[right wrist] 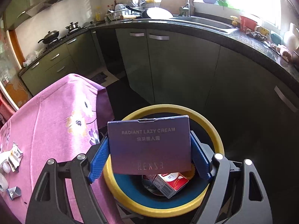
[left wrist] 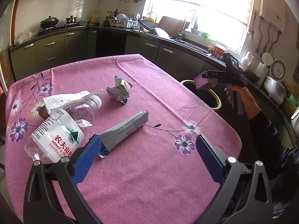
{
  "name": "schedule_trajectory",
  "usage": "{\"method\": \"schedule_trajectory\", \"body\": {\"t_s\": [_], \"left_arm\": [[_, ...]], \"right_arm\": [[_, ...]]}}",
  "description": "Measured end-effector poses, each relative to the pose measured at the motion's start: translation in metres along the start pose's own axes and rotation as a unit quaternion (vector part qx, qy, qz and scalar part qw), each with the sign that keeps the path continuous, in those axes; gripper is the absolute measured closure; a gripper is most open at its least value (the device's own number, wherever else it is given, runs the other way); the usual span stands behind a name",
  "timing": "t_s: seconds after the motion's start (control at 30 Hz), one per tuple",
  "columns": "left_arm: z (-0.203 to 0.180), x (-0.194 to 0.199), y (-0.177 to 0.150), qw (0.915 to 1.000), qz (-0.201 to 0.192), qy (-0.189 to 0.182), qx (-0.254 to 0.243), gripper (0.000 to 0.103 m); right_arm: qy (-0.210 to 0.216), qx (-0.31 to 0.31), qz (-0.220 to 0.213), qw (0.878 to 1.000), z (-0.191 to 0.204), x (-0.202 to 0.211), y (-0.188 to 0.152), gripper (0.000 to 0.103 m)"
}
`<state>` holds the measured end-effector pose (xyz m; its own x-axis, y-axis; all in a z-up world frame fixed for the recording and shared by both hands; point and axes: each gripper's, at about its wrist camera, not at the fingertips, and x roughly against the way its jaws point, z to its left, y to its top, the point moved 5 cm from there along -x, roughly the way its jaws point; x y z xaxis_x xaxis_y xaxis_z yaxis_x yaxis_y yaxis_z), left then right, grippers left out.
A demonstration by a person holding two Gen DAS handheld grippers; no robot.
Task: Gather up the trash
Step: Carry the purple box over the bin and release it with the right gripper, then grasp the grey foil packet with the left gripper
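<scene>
Step in hand: your right gripper [right wrist: 149, 160] holds the purple box [right wrist: 149, 145] over the yellow-rimmed bin [right wrist: 217, 136], jaws pinching its sides.
Next move: part those jaws; box should drop in beside the red carton [right wrist: 168, 184].
Left gripper [left wrist: 147, 155]: jaws spread, empty, above the table [left wrist: 149, 177].
Remaining: bottle [left wrist: 61, 130], grey tube [left wrist: 125, 128], crumpled wrapper [left wrist: 119, 91].

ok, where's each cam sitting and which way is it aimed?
Left wrist: on the open left claw, angled down at the table trash; both its fingers, right hand show.
Right wrist: on the right claw, angled down into the bin; fingers clamp the box.
Shared: box, bin, table, counter.
</scene>
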<state>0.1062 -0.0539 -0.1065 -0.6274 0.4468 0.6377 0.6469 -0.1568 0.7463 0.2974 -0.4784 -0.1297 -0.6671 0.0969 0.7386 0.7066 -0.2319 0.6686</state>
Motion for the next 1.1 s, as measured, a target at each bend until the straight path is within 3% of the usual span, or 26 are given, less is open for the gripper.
{"method": "schedule_trajectory", "body": {"t_s": [0.2, 0.37, 0.67, 1.1], "left_arm": [[-0.002, -0.018, 0.004, 0.9993, 0.02, -0.008, -0.03, 0.007], [0.004, -0.034, 0.007, 0.9979, 0.042, -0.02, -0.044, 0.007], [0.016, -0.071, 0.013, 0.994, 0.073, -0.045, -0.067, 0.007], [0.019, -0.099, 0.017, 0.9888, 0.097, -0.029, -0.11, 0.007]], "right_arm": [[0.027, -0.009, -0.015, 0.999, 0.002, 0.015, -0.023, 0.024], [0.036, 0.017, -0.026, 0.999, 0.021, 0.038, -0.041, 0.024], [0.096, 0.052, -0.032, 0.994, 0.07, 0.072, -0.062, 0.022], [0.122, 0.066, -0.02, 0.99, 0.092, 0.074, -0.074, 0.022]]}}
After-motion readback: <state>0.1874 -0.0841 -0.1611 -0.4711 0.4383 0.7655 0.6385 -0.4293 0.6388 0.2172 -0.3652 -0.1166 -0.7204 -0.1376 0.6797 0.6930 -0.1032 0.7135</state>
